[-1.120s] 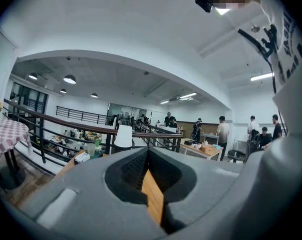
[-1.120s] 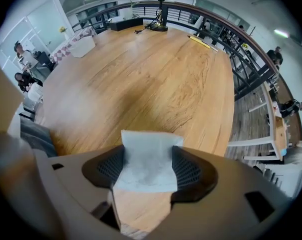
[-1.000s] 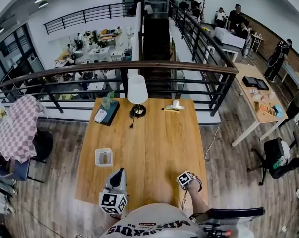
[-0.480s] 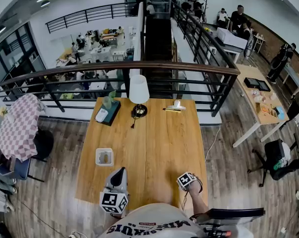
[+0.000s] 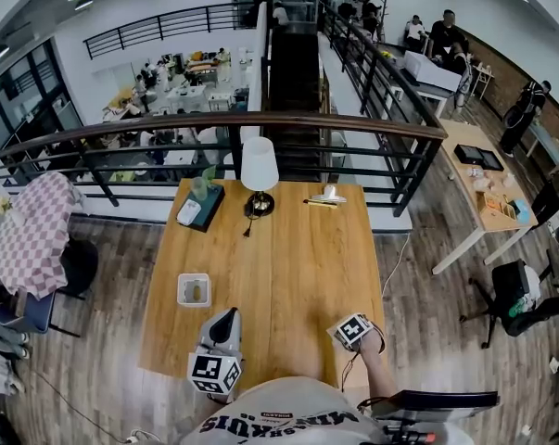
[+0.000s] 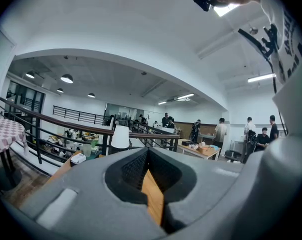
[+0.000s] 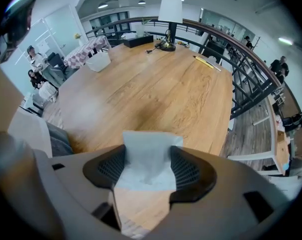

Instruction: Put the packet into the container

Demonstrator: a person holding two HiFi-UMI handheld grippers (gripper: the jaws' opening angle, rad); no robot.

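Note:
A white packet (image 7: 146, 151) sits pinched between the black pads of my right gripper (image 7: 146, 170), which is shut on it and points down over the near right part of the wooden table (image 5: 288, 248). In the head view only that gripper's marker cube (image 5: 353, 330) shows; the packet is hidden under it. The white square container (image 5: 194, 290) stands open at the table's left side, also seen far left as the container (image 7: 99, 61). My left gripper (image 5: 227, 320) lies level near the front edge, to the right of and nearer than the container, shut and empty (image 6: 152, 184).
A white-shaded lamp (image 5: 258, 176) and a dark tray (image 5: 198, 211) with a white object stand at the table's far edge. A pale thing and a yellow pencil (image 5: 323, 198) lie at the far right. A railing runs behind the table.
My right gripper has lifted off the table with the packet and tilted a little. The left gripper has stayed where it was.

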